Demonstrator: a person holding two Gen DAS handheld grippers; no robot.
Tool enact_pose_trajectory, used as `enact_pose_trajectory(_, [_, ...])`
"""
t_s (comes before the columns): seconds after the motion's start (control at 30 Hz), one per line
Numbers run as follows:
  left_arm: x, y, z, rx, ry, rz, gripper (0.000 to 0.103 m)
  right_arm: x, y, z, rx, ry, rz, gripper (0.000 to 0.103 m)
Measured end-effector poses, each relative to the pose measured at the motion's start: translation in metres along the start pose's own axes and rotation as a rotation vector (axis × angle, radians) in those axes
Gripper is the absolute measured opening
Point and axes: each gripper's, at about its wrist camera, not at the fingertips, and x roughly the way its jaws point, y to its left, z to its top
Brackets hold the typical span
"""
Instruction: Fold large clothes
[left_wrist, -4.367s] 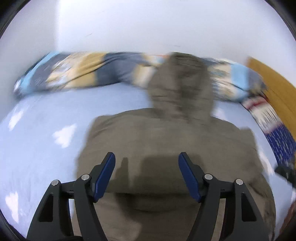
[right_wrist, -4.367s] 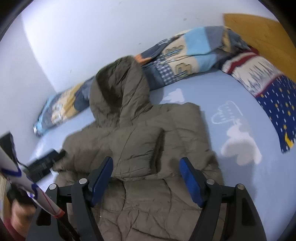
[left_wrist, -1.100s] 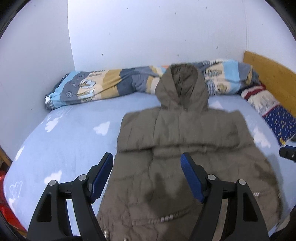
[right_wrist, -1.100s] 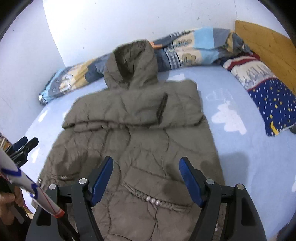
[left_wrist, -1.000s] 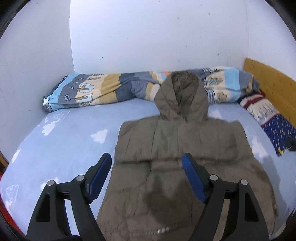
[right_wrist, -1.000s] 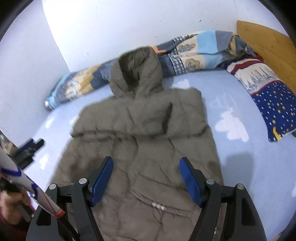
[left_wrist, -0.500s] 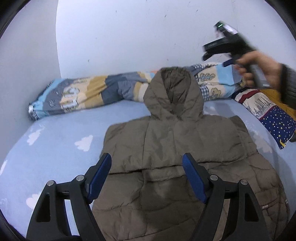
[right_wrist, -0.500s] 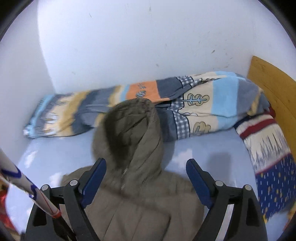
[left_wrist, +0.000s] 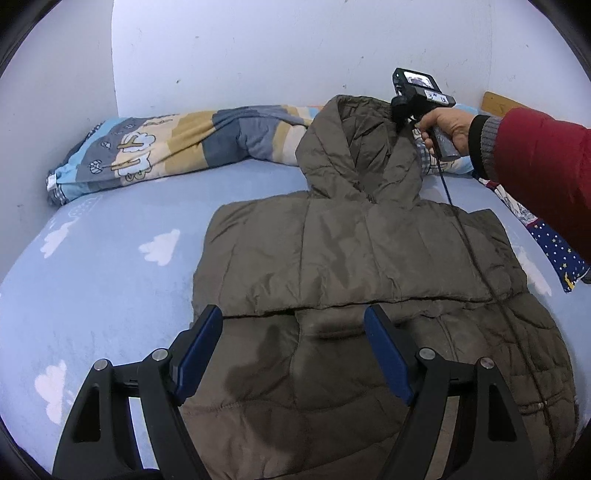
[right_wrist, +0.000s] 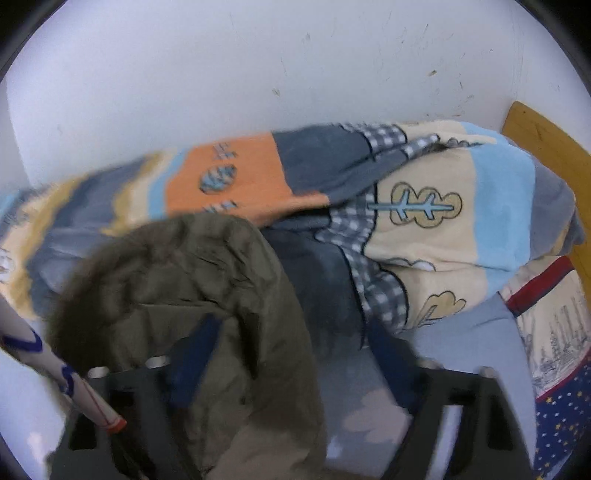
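Note:
A large olive-brown hooded puffer coat (left_wrist: 354, 258) lies flat on the blue bed, sleeves folded across its chest, hood (left_wrist: 354, 147) toward the wall. My left gripper (left_wrist: 295, 350) is open and empty, hovering over the coat's lower half. My right gripper (right_wrist: 291, 354) is open at the hood (right_wrist: 192, 295), its left finger over the hood's edge; the view is blurred. In the left wrist view the right gripper's body (left_wrist: 417, 96) sits at the hood's top, held by a hand with a red sleeve.
A rolled patchwork quilt (left_wrist: 166, 144) lies along the white wall behind the hood, also in the right wrist view (right_wrist: 424, 206). A star-patterned pillow (left_wrist: 554, 243) and wooden headboard (right_wrist: 546, 147) are at the right. Cloud-print blue sheet (left_wrist: 92, 258) spreads left of the coat.
My right gripper has moved forward from over the coat's lower part to the hood. My left gripper has shifted slightly closer over the coat. Both stay open.

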Motion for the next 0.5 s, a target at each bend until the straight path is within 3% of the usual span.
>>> enact_pose_trajectory(0.03, [0.000,-0.001,0.000,0.005,0.000,0.005,0.078,0.007,-0.001,-0.004,-0.002,0.023,-0.019,0.013])
enact_pose_trajectory(0.2, [-0.005,-0.005,0.002,0.015,-0.008,0.013,0.078,-0.034,-0.015,-0.024,0.037,-0.079,0.040,0.011])
enact_pose_trajectory(0.5, [-0.023,0.002,0.013,-0.020,-0.059,0.052,0.078,-0.183,-0.035,-0.098,0.029,-0.214,0.227,0.010])
